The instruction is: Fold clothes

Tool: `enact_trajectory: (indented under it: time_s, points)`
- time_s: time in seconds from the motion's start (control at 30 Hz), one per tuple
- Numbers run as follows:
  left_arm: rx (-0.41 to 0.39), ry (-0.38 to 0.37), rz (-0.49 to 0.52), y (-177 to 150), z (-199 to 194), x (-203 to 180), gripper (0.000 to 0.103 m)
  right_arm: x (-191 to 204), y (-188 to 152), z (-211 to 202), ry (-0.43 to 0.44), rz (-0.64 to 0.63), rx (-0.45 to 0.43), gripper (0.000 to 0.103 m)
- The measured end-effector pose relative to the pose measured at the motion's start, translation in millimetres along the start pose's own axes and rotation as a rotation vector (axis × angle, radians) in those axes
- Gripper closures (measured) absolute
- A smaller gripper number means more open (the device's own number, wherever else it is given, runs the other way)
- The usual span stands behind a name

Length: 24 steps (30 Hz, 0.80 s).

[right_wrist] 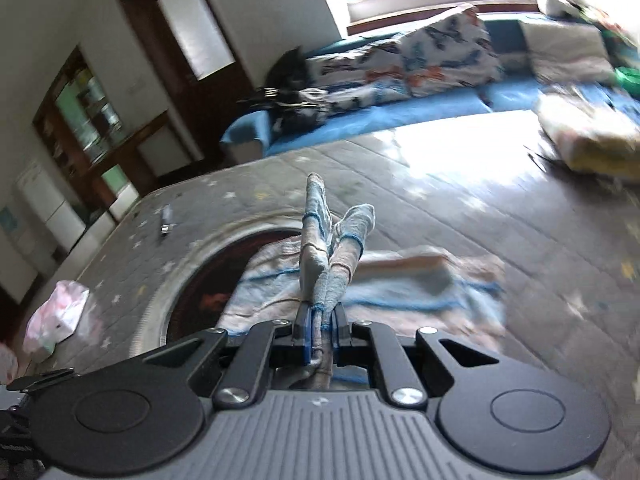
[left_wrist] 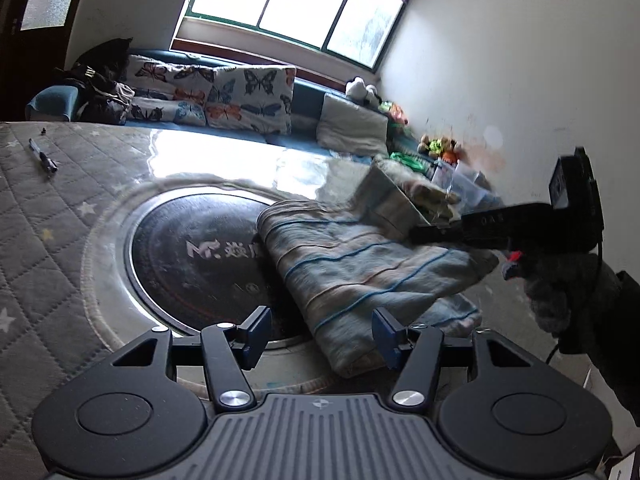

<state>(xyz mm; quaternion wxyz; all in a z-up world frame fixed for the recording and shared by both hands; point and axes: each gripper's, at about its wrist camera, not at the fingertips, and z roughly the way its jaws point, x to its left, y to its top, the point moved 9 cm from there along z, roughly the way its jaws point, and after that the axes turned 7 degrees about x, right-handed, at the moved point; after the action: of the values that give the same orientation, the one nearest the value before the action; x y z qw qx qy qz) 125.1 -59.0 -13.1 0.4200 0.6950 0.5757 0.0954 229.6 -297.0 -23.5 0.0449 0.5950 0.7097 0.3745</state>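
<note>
A pale blue and beige striped cloth (left_wrist: 360, 268) lies folded on the table, partly over a round black cooktop (left_wrist: 200, 260). My left gripper (left_wrist: 320, 334) is open, its fingers on either side of the cloth's near edge. My right gripper (right_wrist: 322, 320) is shut on the striped cloth (right_wrist: 332, 256), and a pinched fold sticks up between its fingers. In the left wrist view the right gripper (left_wrist: 424, 234) reaches in from the right over the cloth's far corner.
A grey quilted table cover (left_wrist: 48, 216) with stars lies under everything. A pen (left_wrist: 44, 158) lies at the far left. A folded stack (right_wrist: 592, 148) sits at the far right. A pink and white cloth (right_wrist: 56, 320) lies at the left. A blue sofa with butterfly cushions (left_wrist: 240, 100) stands behind.
</note>
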Motion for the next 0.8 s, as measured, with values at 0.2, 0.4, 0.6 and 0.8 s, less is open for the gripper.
enact_trajectory:
  time_s: [0.2, 0.4, 0.6, 0.8]
  points:
    - [0.042, 0.025, 0.007, -4.6, 14.6, -5.4, 0.044, -23.0, -14.8, -0.8, 0.040, 0.053, -0.016, 0.095]
    - [0.053, 0.033, 0.014, -3.9, 21.0, -7.9, 0.044, -29.5, 0.2, -30.6, 0.061, 0.047, -0.145, 0.095]
    - [0.074, 0.045, 0.020, -3.3, 30.9, -6.5, 0.044, -66.5, -23.7, -10.8, 0.022, 0.138, -0.064, 0.094]
    - [0.068, 0.035, 0.069, 8.3, 39.8, -18.3, 0.044, -83.8, -28.0, -20.3, -0.042, 0.153, -0.094, 0.086]
